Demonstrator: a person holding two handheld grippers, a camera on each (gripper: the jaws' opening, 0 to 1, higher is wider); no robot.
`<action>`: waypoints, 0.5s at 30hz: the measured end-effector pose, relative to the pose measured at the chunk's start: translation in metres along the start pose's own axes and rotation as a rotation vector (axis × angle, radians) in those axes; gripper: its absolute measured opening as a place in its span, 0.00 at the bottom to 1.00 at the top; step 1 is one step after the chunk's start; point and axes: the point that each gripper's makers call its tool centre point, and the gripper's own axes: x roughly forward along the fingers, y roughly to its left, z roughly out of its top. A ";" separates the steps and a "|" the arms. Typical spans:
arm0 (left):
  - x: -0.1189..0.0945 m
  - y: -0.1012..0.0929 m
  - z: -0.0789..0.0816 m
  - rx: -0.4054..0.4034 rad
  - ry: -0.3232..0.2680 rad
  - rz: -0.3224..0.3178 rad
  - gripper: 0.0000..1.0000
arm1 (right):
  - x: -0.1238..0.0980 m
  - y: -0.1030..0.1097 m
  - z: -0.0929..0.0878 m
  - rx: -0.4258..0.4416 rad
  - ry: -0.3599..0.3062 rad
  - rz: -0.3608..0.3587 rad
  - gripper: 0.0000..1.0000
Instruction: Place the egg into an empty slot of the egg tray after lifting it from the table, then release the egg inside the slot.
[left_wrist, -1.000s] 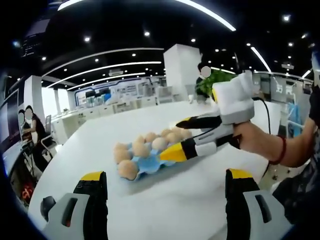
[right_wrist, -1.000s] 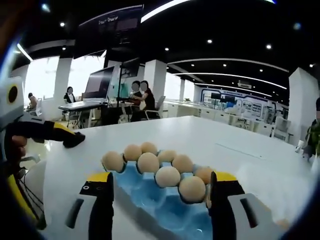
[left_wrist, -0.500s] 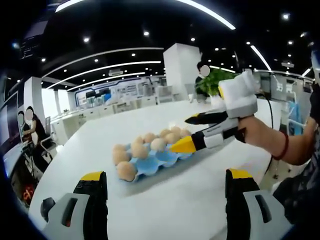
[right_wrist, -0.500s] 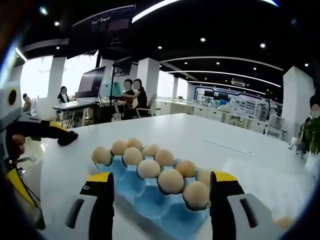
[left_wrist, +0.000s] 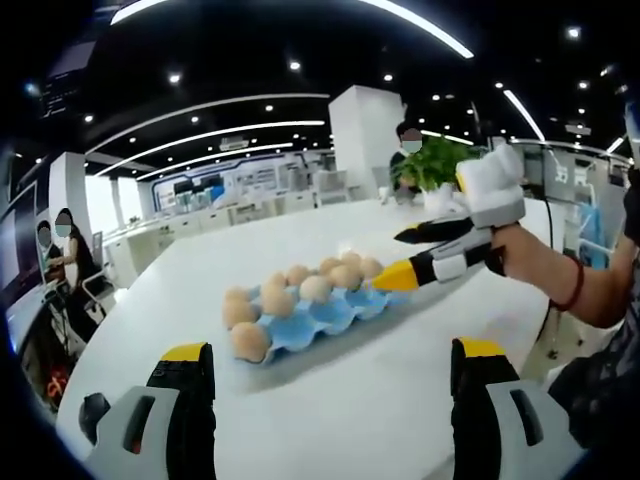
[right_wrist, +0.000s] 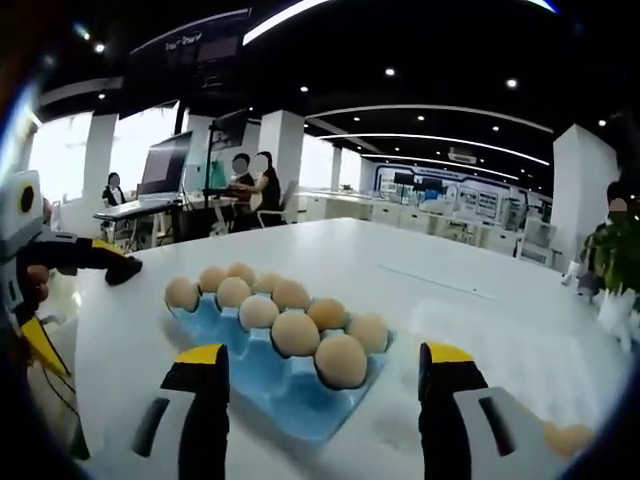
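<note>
The blue egg tray (right_wrist: 262, 372), holding eggs, is seen on the white surface (right_wrist: 470, 300). The right gripper (right_wrist: 322, 420) is spread wide and empty, tray just ahead. A loose egg (right_wrist: 567, 437) is noted far right. The left gripper (left_wrist: 330, 415) is also held apart.

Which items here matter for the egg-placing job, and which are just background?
Job:
- blue egg tray with empty front slots
- eggs in the tray
- loose egg on the white table
- right gripper, left gripper, both open

Background:
- potted plant
- desks with monitors
- seated people
</note>
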 end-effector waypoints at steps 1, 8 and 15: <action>0.001 -0.001 0.000 0.001 -0.001 -0.002 1.00 | -0.002 -0.003 -0.002 0.004 0.005 -0.007 0.81; 0.005 -0.004 0.002 0.004 -0.001 -0.011 1.00 | -0.009 -0.011 -0.007 0.015 0.016 -0.024 0.80; 0.007 -0.005 0.006 0.005 -0.008 -0.013 1.00 | -0.018 -0.024 -0.010 0.008 0.027 -0.051 0.80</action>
